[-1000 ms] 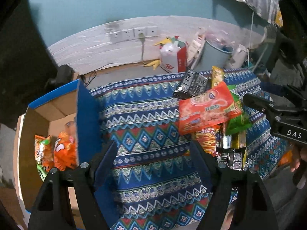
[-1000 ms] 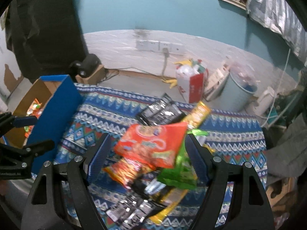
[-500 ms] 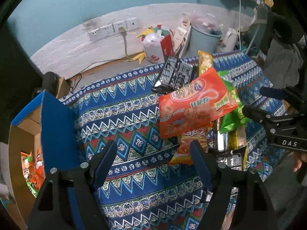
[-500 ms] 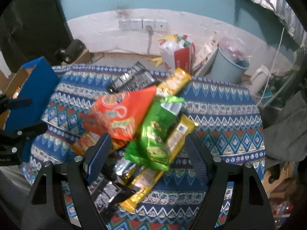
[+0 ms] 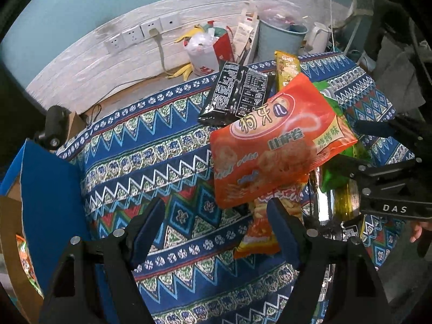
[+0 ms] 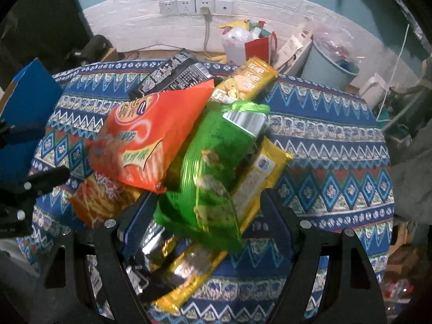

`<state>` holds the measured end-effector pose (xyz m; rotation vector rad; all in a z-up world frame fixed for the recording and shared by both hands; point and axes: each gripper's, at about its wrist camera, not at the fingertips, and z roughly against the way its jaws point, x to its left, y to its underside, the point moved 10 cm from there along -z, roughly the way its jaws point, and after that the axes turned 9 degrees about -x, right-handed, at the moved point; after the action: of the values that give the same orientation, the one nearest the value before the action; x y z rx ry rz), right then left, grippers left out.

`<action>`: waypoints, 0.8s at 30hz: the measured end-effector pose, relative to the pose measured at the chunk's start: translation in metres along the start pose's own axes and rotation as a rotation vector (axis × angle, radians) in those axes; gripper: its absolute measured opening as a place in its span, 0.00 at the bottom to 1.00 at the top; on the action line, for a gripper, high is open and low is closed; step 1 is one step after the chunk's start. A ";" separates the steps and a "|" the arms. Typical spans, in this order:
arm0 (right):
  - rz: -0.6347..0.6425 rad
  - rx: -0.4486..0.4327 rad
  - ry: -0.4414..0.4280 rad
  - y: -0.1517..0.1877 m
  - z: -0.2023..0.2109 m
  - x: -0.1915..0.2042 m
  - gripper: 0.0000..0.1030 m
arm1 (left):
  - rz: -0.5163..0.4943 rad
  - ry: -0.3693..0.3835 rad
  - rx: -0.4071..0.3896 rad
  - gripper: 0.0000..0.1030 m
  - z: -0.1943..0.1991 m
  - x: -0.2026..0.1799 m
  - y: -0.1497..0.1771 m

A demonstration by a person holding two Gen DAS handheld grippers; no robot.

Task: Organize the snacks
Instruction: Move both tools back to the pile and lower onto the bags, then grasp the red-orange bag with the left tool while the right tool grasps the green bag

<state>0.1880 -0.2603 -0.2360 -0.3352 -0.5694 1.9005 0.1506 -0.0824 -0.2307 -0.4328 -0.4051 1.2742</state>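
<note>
A pile of snacks lies on the patterned cloth [image 5: 162, 156]. On top is a big orange-red bag [image 5: 275, 145] [image 6: 145, 135], over a black packet [image 5: 237, 94] [image 6: 175, 75], a green bag [image 6: 216, 162] and yellow bars [image 6: 259, 172]. A small orange fries pack [image 5: 259, 232] [image 6: 100, 199] pokes out underneath. My left gripper [image 5: 216, 226] is open over bare cloth, its right finger beside the fries pack. My right gripper [image 6: 208, 216] is open just above the pile, the green bag lying between its fingers. A blue-sided cardboard box [image 5: 46, 189] with orange packs stands at the left.
Behind the table stand a red-and-white bag [image 6: 251, 46], a pale blue bin [image 6: 332, 70] and a white kettle [image 5: 318, 37]. Wall sockets [image 6: 194, 5] with a cable are at the back. A grey garment [image 5: 397, 75] hangs on the right.
Both grippers have sunk toward the snack pile. The left one has drifted right, away from the box. The green bag has come between the right fingers. Both jaws kept their width.
</note>
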 end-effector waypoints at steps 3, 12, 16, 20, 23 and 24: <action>-0.015 0.004 -0.008 -0.004 -0.009 0.000 0.75 | -0.016 0.015 0.001 0.78 -0.005 -0.003 -0.004; -0.017 -0.008 -0.005 -0.010 -0.026 -0.008 0.63 | -0.096 0.014 -0.011 0.78 -0.019 -0.015 -0.019; -0.018 -0.012 -0.024 -0.012 -0.023 -0.013 0.41 | -0.104 0.047 -0.018 0.78 -0.022 -0.028 -0.028; -0.050 -0.041 -0.032 -0.013 -0.011 -0.025 0.38 | -0.128 0.073 -0.030 0.80 -0.023 -0.043 -0.036; -0.079 -0.056 -0.024 -0.013 -0.002 -0.039 0.38 | -0.168 0.067 -0.044 0.84 -0.025 -0.052 -0.040; -0.092 -0.057 -0.020 -0.012 0.000 -0.044 0.38 | -0.184 0.068 -0.047 0.84 -0.026 -0.055 -0.040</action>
<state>0.2148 -0.2967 -0.2313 -0.3214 -0.6432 1.8035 0.1835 -0.1469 -0.2343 -0.4662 -0.4088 1.0703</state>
